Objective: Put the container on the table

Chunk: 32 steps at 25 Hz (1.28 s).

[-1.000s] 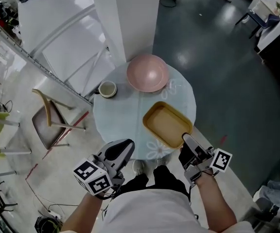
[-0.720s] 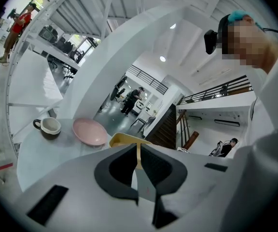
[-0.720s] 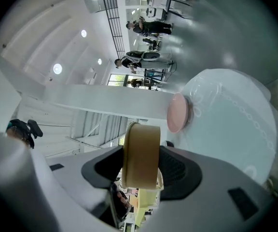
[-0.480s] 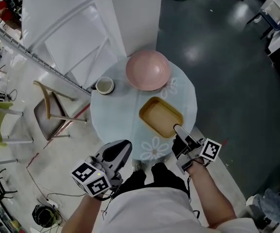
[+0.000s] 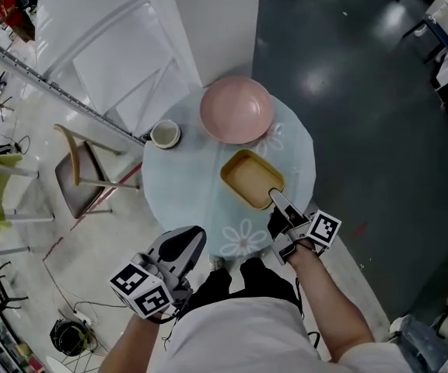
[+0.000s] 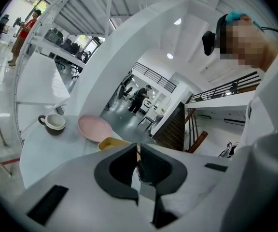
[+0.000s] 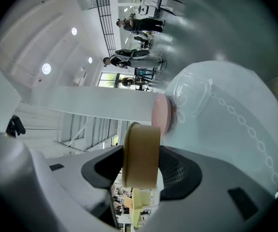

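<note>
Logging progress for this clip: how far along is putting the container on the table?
Done: the yellow container is over the table, beside the pink bowl. In hand: the right gripper is clamped on its near rim; whether it rests on the tabletop I cannot tell. Left: settle it if needed, then release. The left gripper is shut and empty.

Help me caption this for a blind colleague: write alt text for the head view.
Seen from above, the right tongs grip the near edge of a yellow rectangular container, on or just above a round table. A pink bowl and a cup sit farther back on it; the left tongs hang shut and empty near the person's waist.
</note>
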{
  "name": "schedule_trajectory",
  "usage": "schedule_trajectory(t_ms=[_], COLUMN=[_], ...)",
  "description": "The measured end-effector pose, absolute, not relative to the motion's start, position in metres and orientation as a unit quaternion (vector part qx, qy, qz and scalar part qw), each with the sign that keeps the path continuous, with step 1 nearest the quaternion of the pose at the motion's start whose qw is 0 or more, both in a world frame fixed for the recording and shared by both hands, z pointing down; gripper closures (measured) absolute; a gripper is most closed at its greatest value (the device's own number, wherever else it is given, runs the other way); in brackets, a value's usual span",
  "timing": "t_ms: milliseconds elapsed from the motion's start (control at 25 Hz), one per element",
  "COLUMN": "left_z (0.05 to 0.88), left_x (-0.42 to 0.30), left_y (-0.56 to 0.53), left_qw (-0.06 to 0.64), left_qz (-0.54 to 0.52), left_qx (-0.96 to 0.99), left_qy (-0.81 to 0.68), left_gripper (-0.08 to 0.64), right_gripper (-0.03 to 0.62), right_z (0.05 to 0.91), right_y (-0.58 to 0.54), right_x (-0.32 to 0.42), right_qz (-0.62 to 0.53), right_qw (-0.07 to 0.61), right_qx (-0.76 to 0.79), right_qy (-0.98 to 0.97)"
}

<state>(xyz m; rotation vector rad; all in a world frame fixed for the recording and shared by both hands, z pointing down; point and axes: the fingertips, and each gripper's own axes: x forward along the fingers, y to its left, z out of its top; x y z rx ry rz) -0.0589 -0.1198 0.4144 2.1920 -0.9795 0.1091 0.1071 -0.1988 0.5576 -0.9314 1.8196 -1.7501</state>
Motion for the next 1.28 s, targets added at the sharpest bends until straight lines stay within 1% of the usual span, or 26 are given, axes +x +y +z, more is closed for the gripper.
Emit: schedule_trajectory(t_ms=[360,800,1280], left_z=[0.435,0.450,0.466], left_x=[-0.059,-0.052,-0.046], left_y=[-0.123,-0.125,-0.123], left_qw=[0.377,0.388,0.407], left_qz=[0.053,0.065,0.065], left_qx=[0.843,0.842,0.838], left_qy=[-0.379,-0.368,-0.357], left_gripper=[0.518,0.518,0.518], right_gripper=[0.350,0.350,0.350], right_z=[0.599,0.624,0.630], right_y=[-0.219,-0.224,-0.230], right_x=[0.105,0.098,0.095], right_qz=[-0.644,-0.661,-0.655], right_qw=[0.221,0.221,0.225], right_qx=[-0.372,-0.381,-0.380], right_qy=[0.632,0.608,0.613])
